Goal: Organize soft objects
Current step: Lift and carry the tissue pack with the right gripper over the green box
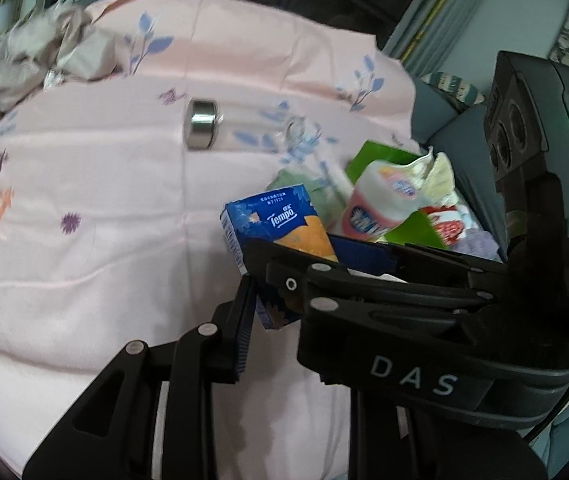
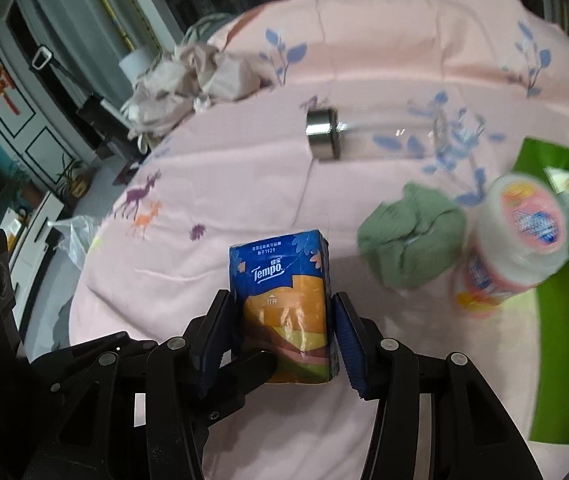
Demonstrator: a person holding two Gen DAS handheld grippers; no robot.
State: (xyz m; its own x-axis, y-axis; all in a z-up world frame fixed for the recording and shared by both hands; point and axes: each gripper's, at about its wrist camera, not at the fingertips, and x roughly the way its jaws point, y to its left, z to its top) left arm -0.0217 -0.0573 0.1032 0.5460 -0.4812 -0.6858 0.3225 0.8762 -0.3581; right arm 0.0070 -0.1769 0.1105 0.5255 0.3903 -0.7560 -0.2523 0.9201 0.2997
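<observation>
Here, both ridged claws pinch the glossy boxy tissue pack [image 2: 284, 300].

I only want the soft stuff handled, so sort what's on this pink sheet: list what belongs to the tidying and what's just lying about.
Part of the job: Tempo tissue pack; balled green cloth; wrapped tissue roll; green box with soft items in it; crumpled beige fabric.

Just lying about: clear bottle with a metal cap; plastic bag beyond the sheet's edge.
</observation>
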